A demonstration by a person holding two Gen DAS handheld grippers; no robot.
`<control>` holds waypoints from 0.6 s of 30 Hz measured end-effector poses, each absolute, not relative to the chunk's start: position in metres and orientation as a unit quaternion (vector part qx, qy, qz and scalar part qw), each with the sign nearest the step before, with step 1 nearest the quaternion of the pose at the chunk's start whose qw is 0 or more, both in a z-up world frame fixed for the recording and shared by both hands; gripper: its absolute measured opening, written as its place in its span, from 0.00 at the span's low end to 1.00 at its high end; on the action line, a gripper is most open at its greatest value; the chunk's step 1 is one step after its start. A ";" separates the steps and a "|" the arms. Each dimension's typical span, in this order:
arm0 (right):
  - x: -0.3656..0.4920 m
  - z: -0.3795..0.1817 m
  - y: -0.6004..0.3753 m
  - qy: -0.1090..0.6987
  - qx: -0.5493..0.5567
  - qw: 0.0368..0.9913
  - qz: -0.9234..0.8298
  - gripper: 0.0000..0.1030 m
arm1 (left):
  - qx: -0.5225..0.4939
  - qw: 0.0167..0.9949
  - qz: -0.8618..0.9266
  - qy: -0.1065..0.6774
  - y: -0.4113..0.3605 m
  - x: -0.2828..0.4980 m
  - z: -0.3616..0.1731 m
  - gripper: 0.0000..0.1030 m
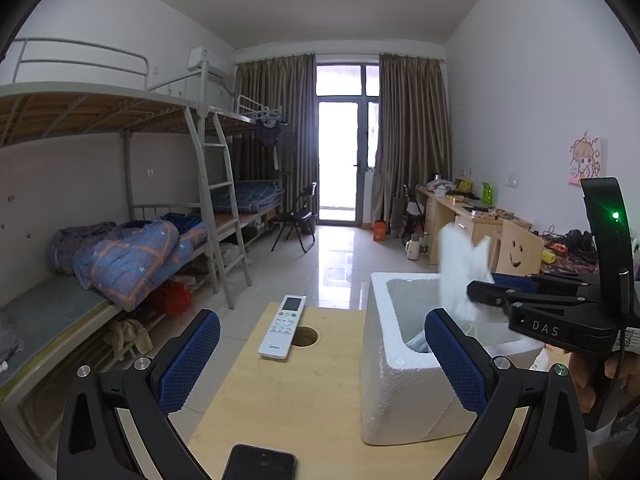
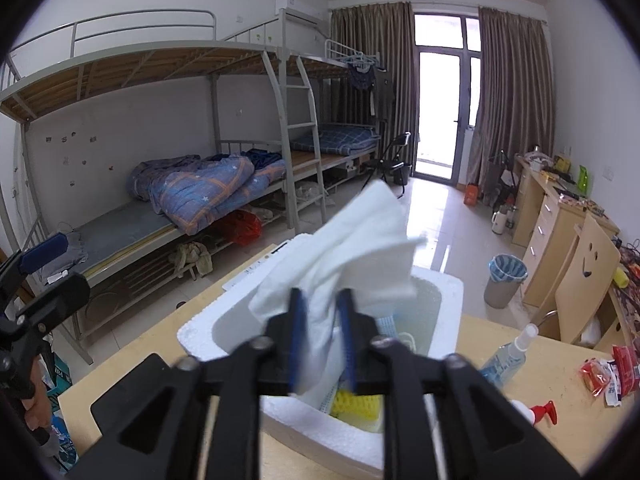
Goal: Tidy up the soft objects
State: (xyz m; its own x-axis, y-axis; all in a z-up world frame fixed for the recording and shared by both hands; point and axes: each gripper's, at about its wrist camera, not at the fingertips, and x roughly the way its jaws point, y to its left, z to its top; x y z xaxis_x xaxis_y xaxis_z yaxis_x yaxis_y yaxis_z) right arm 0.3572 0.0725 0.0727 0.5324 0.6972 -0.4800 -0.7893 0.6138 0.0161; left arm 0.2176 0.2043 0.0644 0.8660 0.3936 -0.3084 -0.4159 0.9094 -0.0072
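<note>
A white foam box [image 1: 384, 360] [image 2: 200, 332] stands on the wooden table [image 1: 300, 400]. My right gripper [image 2: 322, 300] [image 1: 486, 286] hovers over the box's opening. A white cloth [image 2: 360, 240] [image 1: 460, 264] stands up between its blue pads, blurred. The jaws are parted a little and do not pinch the cloth. In the box lie a yellow spongy item [image 2: 356, 402] and a pale blue-white piece [image 2: 386, 326]. My left gripper [image 1: 322, 320] [image 2: 60, 270] is open wide over the table, left of the box, with nothing between its fingers.
A white remote [image 1: 282, 326] lies beside a round hole in the table; a dark phone [image 1: 260, 462] sits at the near edge. Right of the box are a blue spray bottle [image 2: 508, 356], a red-trigger sprayer [image 2: 540, 412] and snack packets [image 2: 604, 372]. Bunk beds stand at the left.
</note>
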 end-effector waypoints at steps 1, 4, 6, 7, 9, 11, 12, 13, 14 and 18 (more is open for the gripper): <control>0.357 0.073 0.073 0.226 -0.102 0.869 0.428 0.40 | -0.037 0.966 0.209 0.151 0.204 0.217 0.064 0.99; 0.356 0.074 0.074 0.223 -0.104 0.871 0.425 0.53 | -0.040 0.965 0.210 0.151 0.204 0.218 0.063 0.99; 0.358 0.074 0.073 0.225 -0.103 0.874 0.418 0.64 | -0.043 0.966 0.207 0.151 0.202 0.219 0.064 0.99; 0.358 0.074 0.071 0.225 -0.100 0.875 0.418 0.67 | -0.042 0.966 0.209 0.150 0.201 0.219 0.065 0.99; 0.359 0.075 0.069 0.228 -0.095 0.875 0.417 0.68 | -0.042 0.966 0.207 0.148 0.201 0.219 0.066 0.99; 0.358 0.075 0.067 0.227 -0.097 0.874 0.417 0.69 | -0.043 0.967 0.205 0.148 0.203 0.219 0.065 0.99; 0.356 0.076 0.066 0.224 -0.099 0.876 0.415 0.69 | -0.041 0.966 0.205 0.149 0.202 0.219 0.066 0.99; 0.357 0.076 0.065 0.224 -0.100 0.877 0.413 0.70 | -0.041 0.967 0.206 0.148 0.201 0.219 0.066 0.99; 0.357 0.076 0.064 0.224 -0.100 0.877 0.413 0.70 | -0.044 0.967 0.205 0.148 0.201 0.219 0.066 0.99; 0.352 0.079 0.054 0.220 -0.094 0.881 0.410 0.79 | -0.052 0.967 0.204 0.145 0.201 0.219 0.067 0.99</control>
State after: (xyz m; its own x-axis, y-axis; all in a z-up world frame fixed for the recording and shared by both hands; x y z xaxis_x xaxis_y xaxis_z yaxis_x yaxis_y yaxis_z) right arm 0.3521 0.0544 0.0787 0.5681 0.6802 -0.4633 -0.7624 0.6470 0.0151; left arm 0.2191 0.2010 0.0674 0.8746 0.3794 -0.3018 -0.4097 0.9113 -0.0416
